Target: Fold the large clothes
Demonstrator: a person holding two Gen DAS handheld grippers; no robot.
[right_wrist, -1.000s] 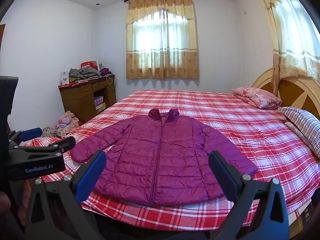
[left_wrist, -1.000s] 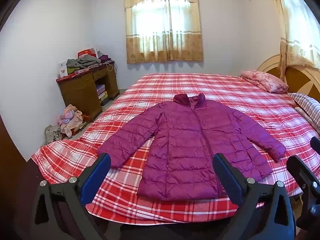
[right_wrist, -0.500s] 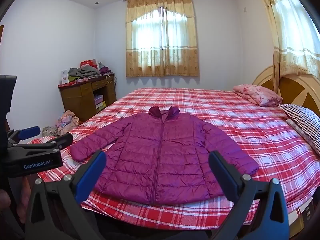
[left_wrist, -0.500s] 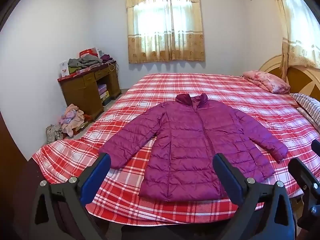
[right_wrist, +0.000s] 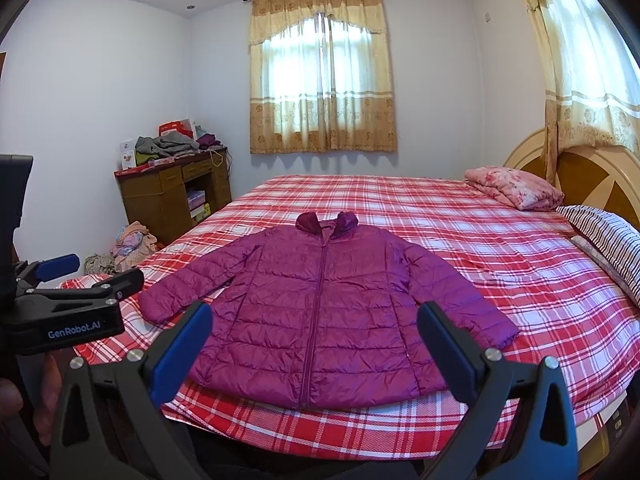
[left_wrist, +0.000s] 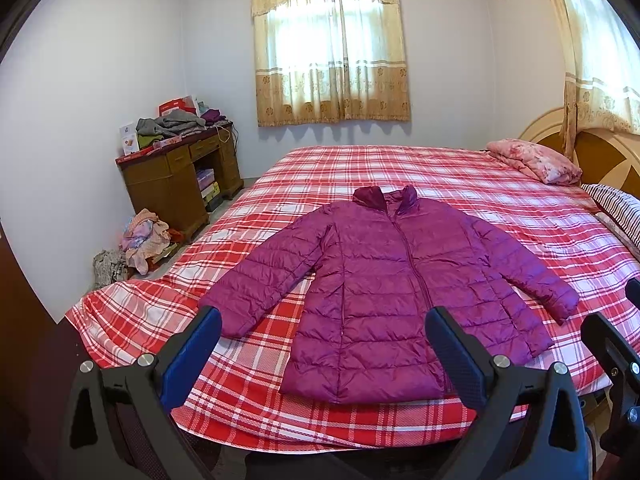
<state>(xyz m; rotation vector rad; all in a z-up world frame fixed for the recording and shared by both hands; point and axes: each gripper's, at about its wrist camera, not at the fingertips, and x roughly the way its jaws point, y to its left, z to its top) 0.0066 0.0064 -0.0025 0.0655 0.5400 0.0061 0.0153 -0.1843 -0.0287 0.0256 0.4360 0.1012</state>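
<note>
A magenta quilted puffer jacket [left_wrist: 384,292] lies flat and face up on the bed [left_wrist: 400,168], zipped, its shiny fabric stitched in horizontal bands, collar toward the window [left_wrist: 332,52] and hem at the near edge. Both sleeves are spread outward and down. The bedspread is a red and white plaid, smooth except for some rumpling at its near left corner.

To the left stands a brown wooden desk [left_wrist: 176,188] piled with folded clothes and boxes, with a heap of laundry [left_wrist: 142,240] on the floor beside it. A pink floral pillow [left_wrist: 536,160] and a striped pillow [left_wrist: 620,208] sit by the curved wooden headboard [right_wrist: 588,176]. Nothing lies on top of the jacket.

The left gripper [left_wrist: 324,344] hangs in the air before the bed's near edge, its 2 blue-padded fingers [left_wrist: 192,356] spread wide and holding nothing, the jacket's hem just beyond them. The right gripper [right_wrist: 314,344] is likewise spread wide and empty, framing the lower half of the jacket without touching it
</note>
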